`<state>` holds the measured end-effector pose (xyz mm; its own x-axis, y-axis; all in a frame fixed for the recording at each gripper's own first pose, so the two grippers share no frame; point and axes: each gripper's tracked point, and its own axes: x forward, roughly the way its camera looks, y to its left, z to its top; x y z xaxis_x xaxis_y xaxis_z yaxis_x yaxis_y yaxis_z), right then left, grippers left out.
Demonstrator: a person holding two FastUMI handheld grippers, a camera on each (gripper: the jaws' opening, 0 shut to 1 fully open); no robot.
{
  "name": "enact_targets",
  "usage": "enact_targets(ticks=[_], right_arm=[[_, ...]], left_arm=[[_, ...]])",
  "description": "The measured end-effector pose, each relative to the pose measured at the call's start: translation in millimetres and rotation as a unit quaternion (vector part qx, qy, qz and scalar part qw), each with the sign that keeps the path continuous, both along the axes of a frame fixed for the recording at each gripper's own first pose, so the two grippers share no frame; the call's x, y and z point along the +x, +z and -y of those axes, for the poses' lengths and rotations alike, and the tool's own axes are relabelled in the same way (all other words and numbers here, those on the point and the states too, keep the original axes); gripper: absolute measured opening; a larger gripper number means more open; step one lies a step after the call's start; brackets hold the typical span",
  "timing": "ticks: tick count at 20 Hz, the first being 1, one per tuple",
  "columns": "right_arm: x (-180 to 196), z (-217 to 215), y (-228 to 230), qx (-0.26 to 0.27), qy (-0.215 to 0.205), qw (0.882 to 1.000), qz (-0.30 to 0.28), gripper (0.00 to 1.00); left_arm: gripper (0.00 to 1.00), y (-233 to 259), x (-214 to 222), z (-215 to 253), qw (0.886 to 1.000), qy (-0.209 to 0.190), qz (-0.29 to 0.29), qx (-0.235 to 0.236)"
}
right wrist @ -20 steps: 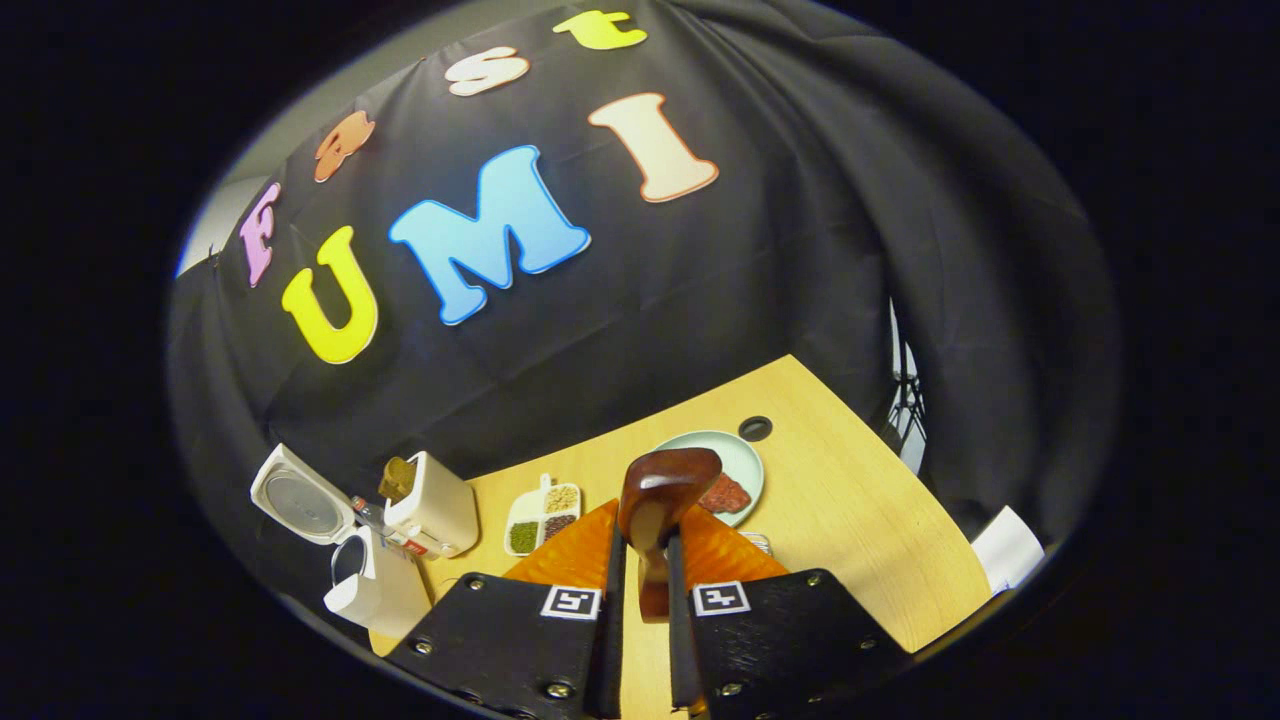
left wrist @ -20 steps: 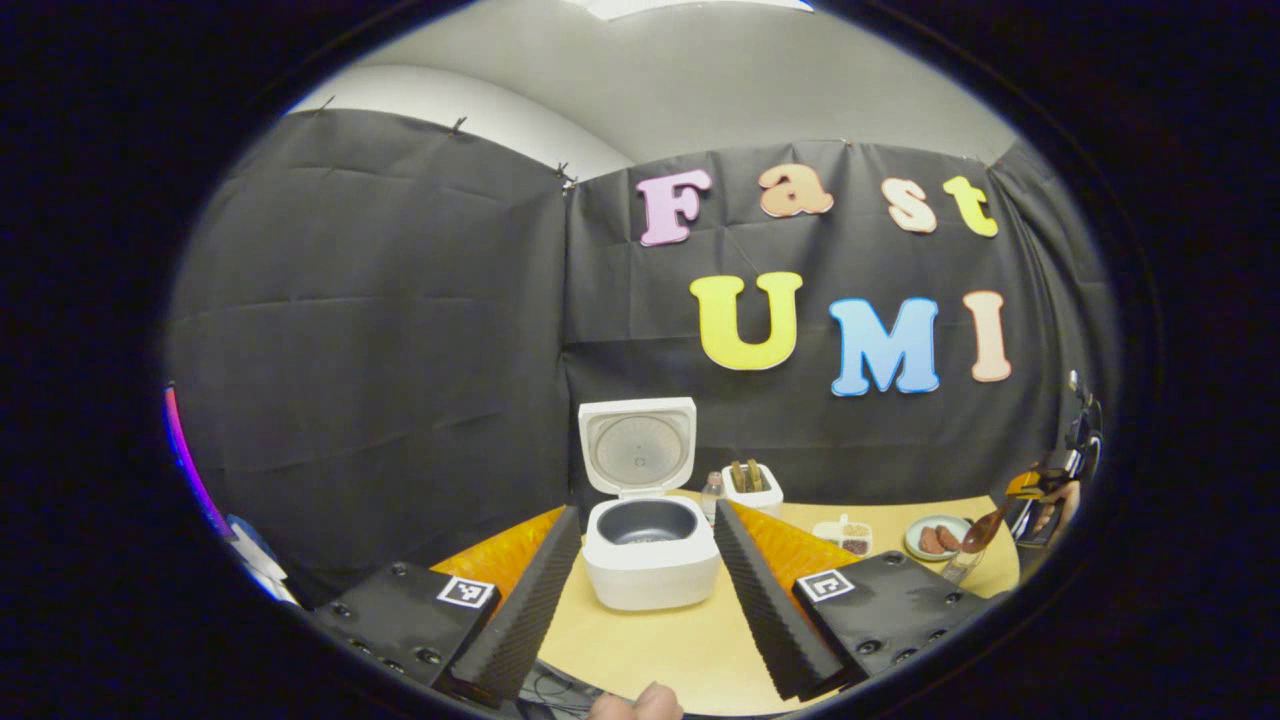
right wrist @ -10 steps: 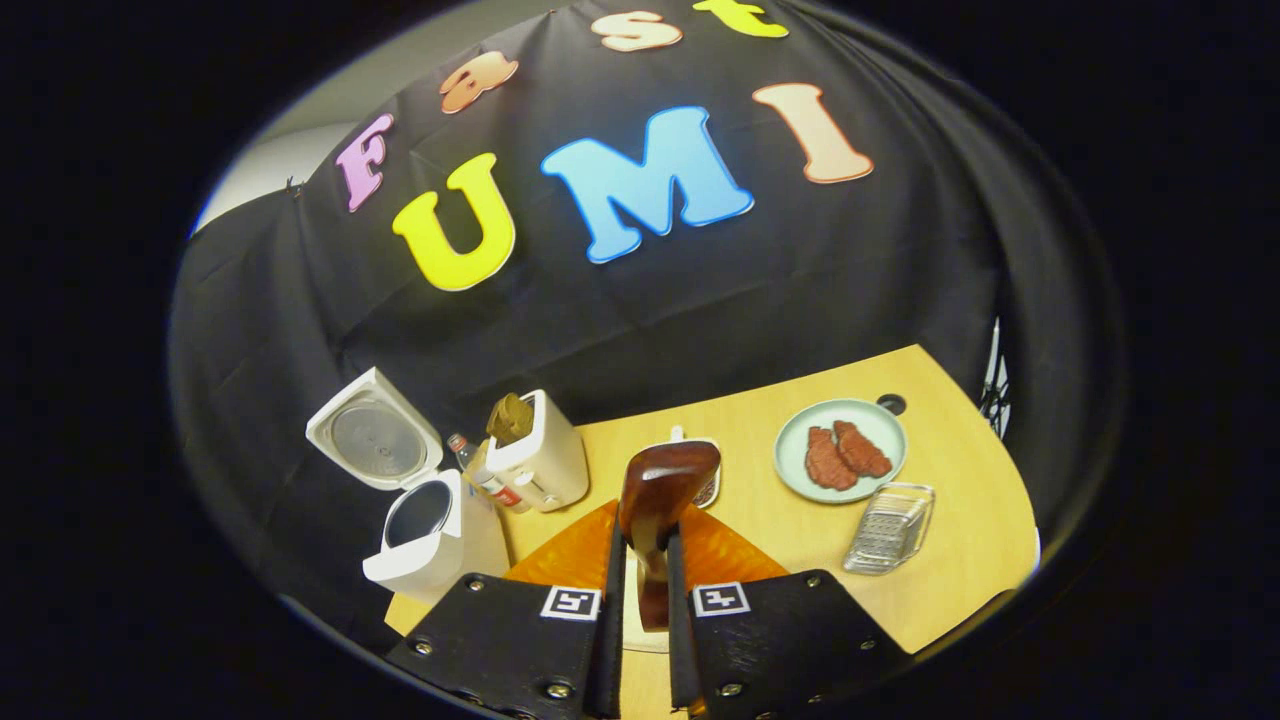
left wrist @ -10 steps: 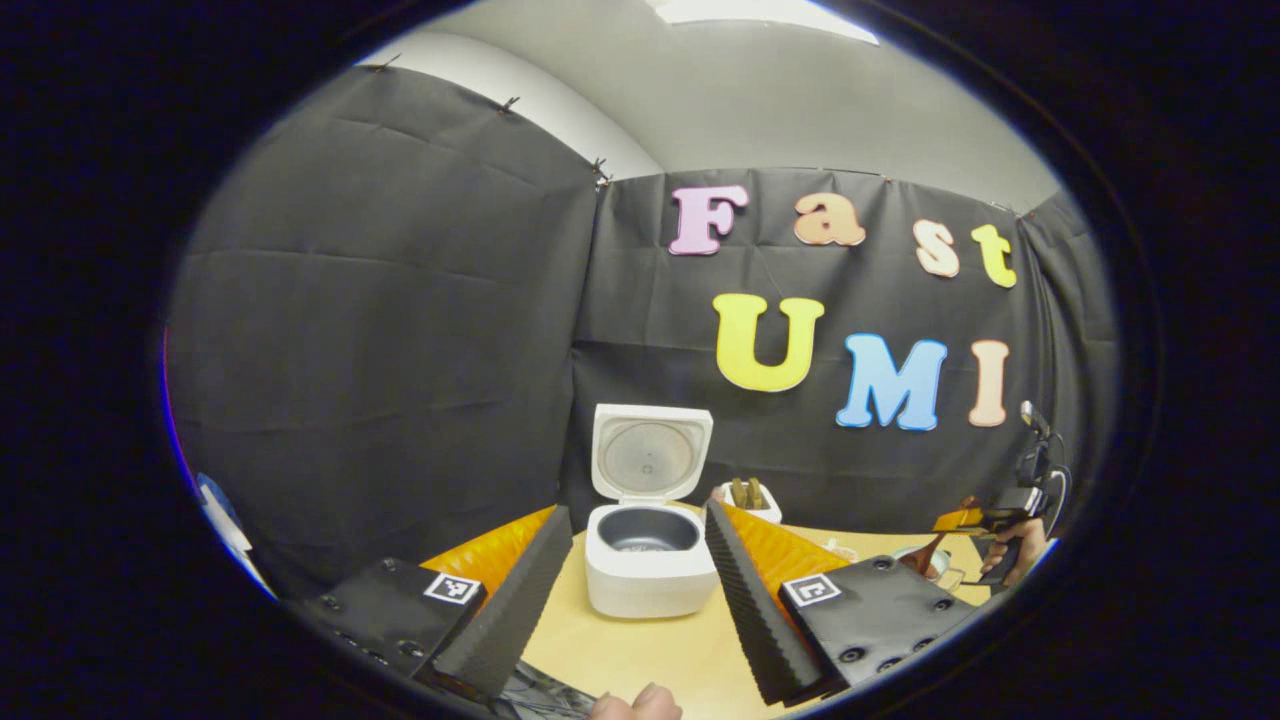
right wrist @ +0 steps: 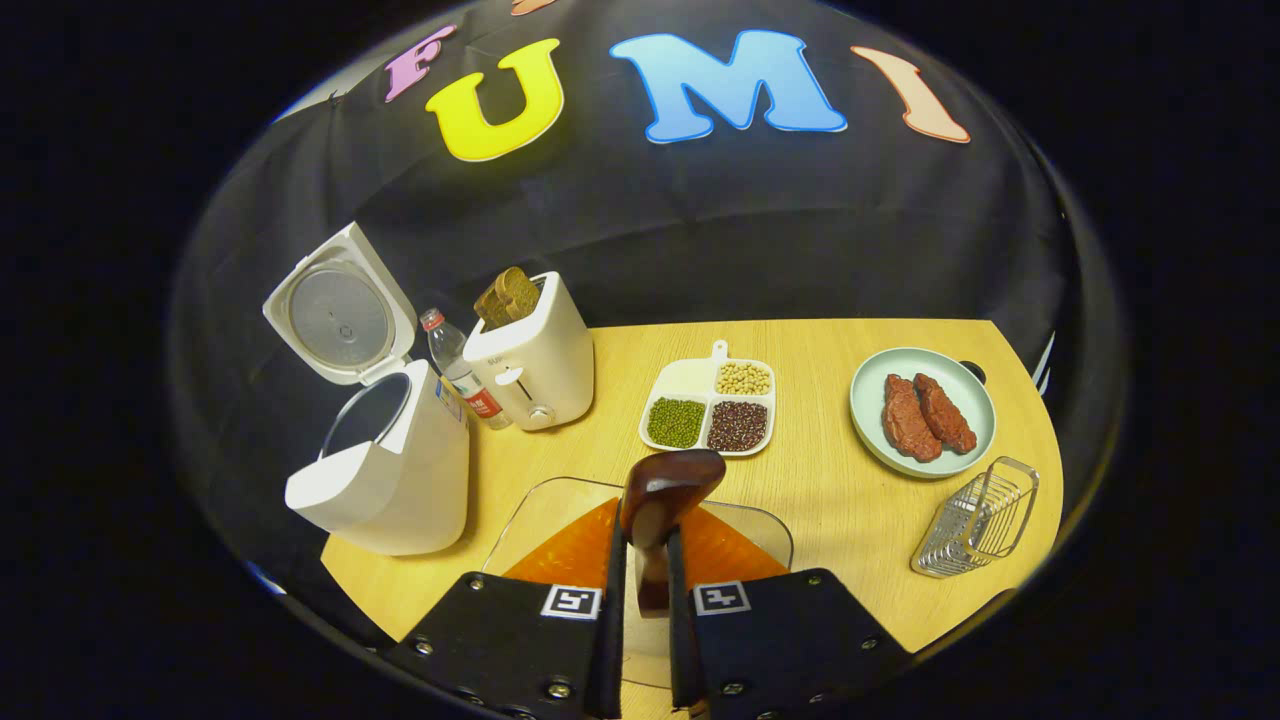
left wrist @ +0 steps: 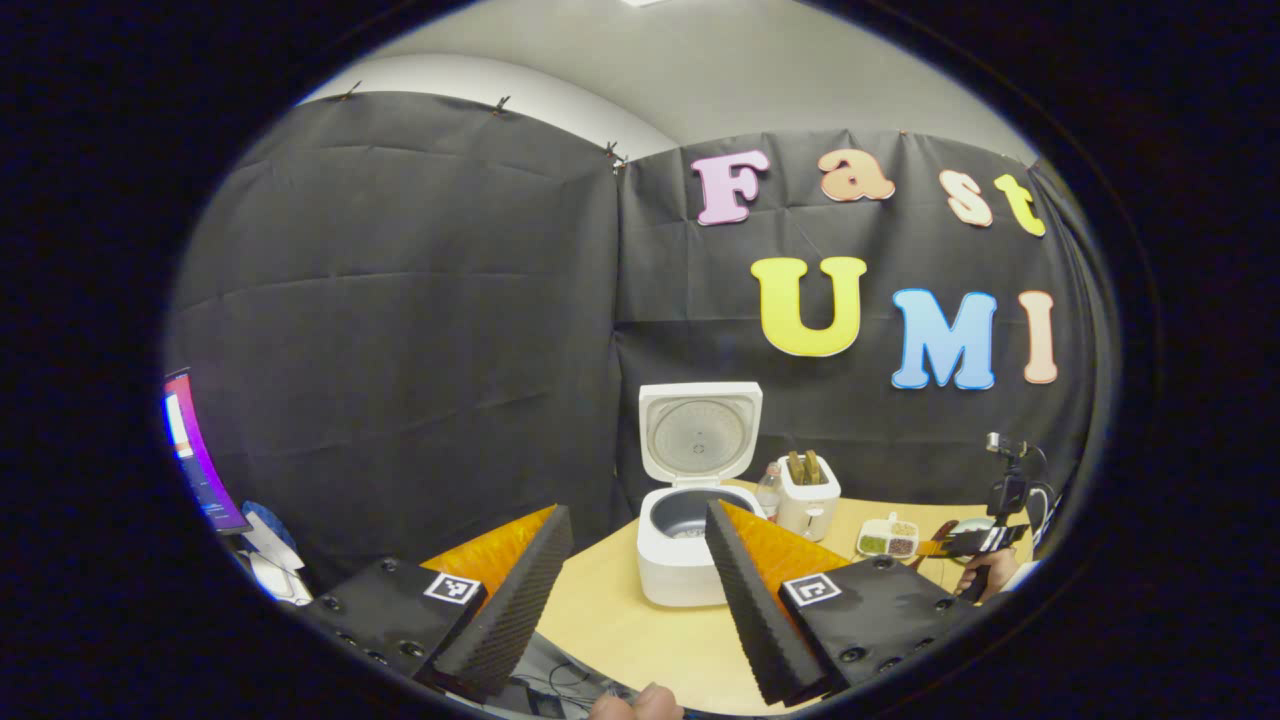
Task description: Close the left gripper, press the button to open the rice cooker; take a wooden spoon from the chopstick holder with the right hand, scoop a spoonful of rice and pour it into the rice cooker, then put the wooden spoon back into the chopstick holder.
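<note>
Right gripper (right wrist: 640, 560) clamps one wooden spoon (right wrist: 665, 490); left gripper (left wrist: 635, 590) gapes wide, holding nothing; one rice cooker (right wrist: 385, 460).

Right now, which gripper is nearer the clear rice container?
Right. The right gripper, clamping the wooden spoon, is directly above the clear container; the left gripper faces the open rice cooker.

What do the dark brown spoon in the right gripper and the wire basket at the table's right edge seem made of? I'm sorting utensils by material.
The dark brown spoon looks like varnished wood: reddish-brown, with a glossy highlight on its bowl. The wire basket looks like bright metal, probably steel or chrome-plated: thin, shiny silver rods.
</note>
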<state>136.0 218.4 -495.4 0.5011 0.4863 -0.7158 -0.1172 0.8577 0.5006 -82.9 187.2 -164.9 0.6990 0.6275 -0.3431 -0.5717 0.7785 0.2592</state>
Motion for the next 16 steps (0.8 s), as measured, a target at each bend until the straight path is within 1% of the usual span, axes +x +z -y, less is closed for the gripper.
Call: enact_targets(ticks=[1, 2, 3, 4, 5, 6, 8, 10, 11, 12, 13, 14, 16], right_arm=[[2, -8, -1, -0.001, 0.008, 1.000, 0.003, 0.19], [2, -17, -2, 0.001, 0.017, 1.000, 0.001, 0.19], [1, -26, -1, 0.004, 0.024, 1.000, -0.002, 0.19], [3, -35, 1, 0.008, 0.033, 0.999, -0.003, 0.19], [2, -46, 3, 0.016, 0.040, 0.999, -0.008, 0.19], [1, -56, 6, 0.029, 0.043, 0.999, -0.017, 0.19], [1, -72, 10, 0.052, 0.042, 0.997, -0.036, 0.19], [-1, -80, 14, 0.066, 0.042, 0.996, -0.045, 0.19], [-4, -82, 14, 0.074, 0.045, 0.995, -0.052, 0.19], [-4, -82, 16, 0.084, 0.045, 0.994, -0.058, 0.19], [-6, -82, 16, 0.098, 0.039, 0.992, -0.069, 0.19], [-8, -81, 18, 0.117, 0.024, 0.989, -0.086, 0.19], [-9, -78, 20, 0.155, -0.005, 0.981, -0.113, 0.19]], left_arm=[[0.94, 0, 0, 0, 1.000, 0.005, -0.003, 0.002], [1.00, -1, -2, -1, 1.000, 0.011, -0.005, 0.006], [0.88, -1, -3, -3, 1.000, 0.016, -0.008, 0.009], [0.88, -2, -5, -3, 1.000, 0.020, -0.009, 0.010], [0.94, -1, -5, -3, 1.000, 0.022, -0.009, 0.010], [0.88, 0, -5, -4, 1.000, 0.025, -0.008, 0.013], [0.94, 6, -6, -7, 0.999, 0.031, -0.002, 0.018], [0.89, 5, -9, -8, 0.999, 0.037, 0.000, 0.015], [0.89, 4, -10, -9, 0.999, 0.039, 0.000, 0.013], [0.94, 2, -11, -8, 0.999, 0.040, 0.000, 0.011], [0.94, 2, -11, -8, 0.999, 0.039, -0.001, 0.010], [1.00, 4, -11, -7, 0.999, 0.037, -0.001, 0.011], [0.94, 6, -5, -6, 0.999, 0.030, -0.004, 0.012]])
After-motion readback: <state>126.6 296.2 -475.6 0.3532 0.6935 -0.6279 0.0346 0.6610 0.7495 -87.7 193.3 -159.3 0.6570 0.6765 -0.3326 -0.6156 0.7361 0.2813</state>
